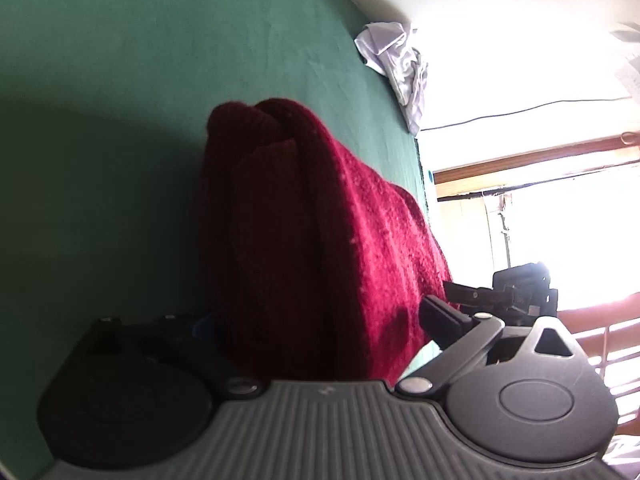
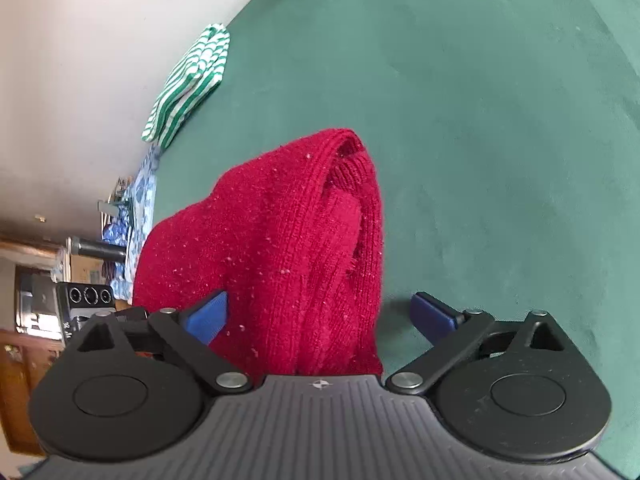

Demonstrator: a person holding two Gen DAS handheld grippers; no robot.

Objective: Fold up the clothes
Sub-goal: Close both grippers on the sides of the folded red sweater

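Note:
A dark red knitted sweater lies folded in thick layers on the green table cover. My left gripper is open, its jaws spread wide on either side of the sweater's near end. The left finger is in shadow and the right finger stands clear of the knit. In the right wrist view the same sweater runs away from the camera, its folded edge at the far end. My right gripper is open too. One of its blue pads is at the sweater's left edge and the other is apart on the right.
A crumpled white garment lies at the table's far edge. A folded green-and-white striped garment and a blue patterned cloth lie along the edge by the wall. Black equipment stands beyond the sweater, with a bright window behind it.

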